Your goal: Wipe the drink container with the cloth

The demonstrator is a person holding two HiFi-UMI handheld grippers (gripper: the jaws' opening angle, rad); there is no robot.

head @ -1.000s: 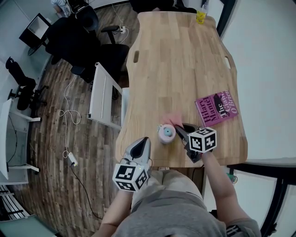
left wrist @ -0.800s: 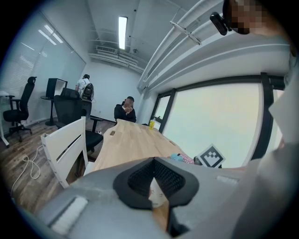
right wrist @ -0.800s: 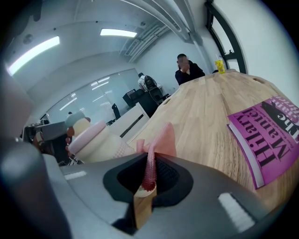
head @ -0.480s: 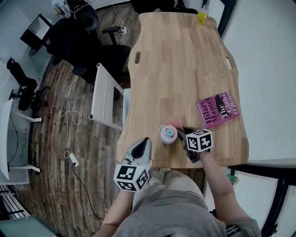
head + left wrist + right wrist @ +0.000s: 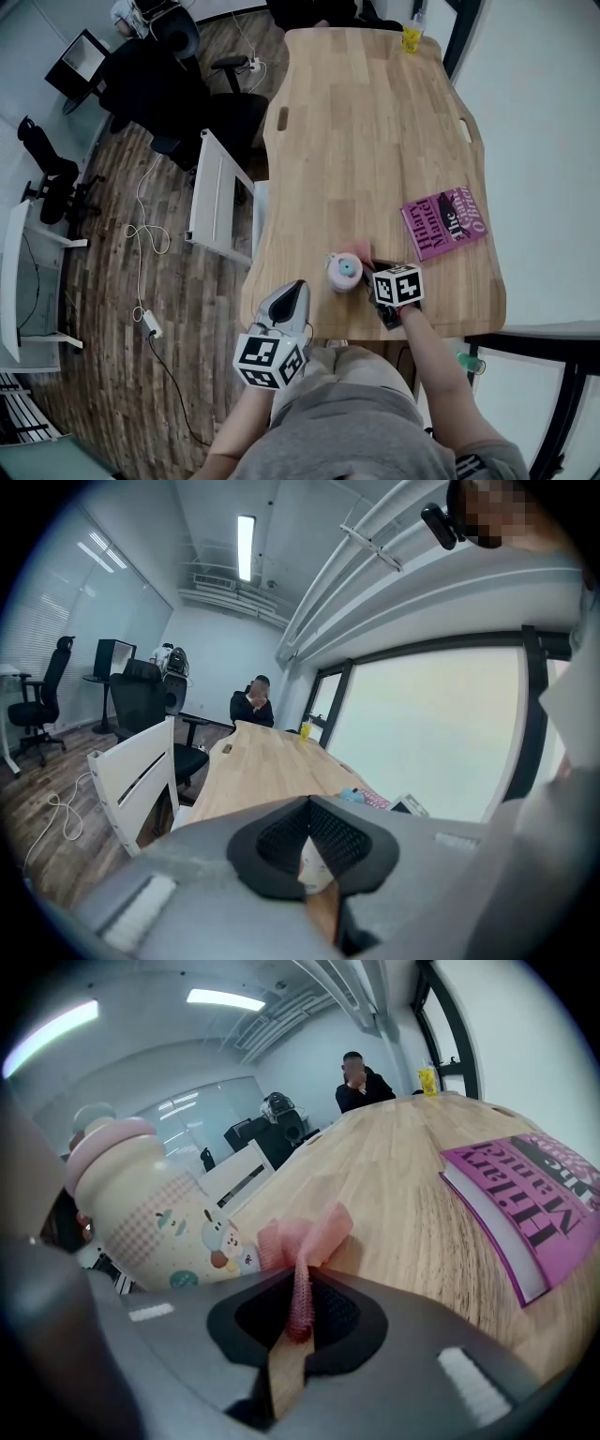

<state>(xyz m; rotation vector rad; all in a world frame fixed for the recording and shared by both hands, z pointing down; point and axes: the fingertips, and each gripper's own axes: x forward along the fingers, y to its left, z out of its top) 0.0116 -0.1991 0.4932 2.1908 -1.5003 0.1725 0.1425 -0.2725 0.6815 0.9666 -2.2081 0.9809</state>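
At edge of wooden table (image 5: 366,122): right gripper (image 5: 298,1307) clamps pink mesh cloth (image 5: 305,1237) touching cream pink-lidded drink container (image 5: 141,1213); left gripper (image 5: 309,841) closed, empty.

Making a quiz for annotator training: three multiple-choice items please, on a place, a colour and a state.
1. Where does the book lie from the drink container?
A on its lid
B to the person's right
C on the floor
2. The cloth is:
A blue
B pink
C green
3. The right gripper is:
A open, empty
B shut on the cloth
C shut on the book
Answers: 1 B, the head view shows it off to that side; 2 B, its folds are pink; 3 B, the right gripper view shows the jaws pinching the cloth.
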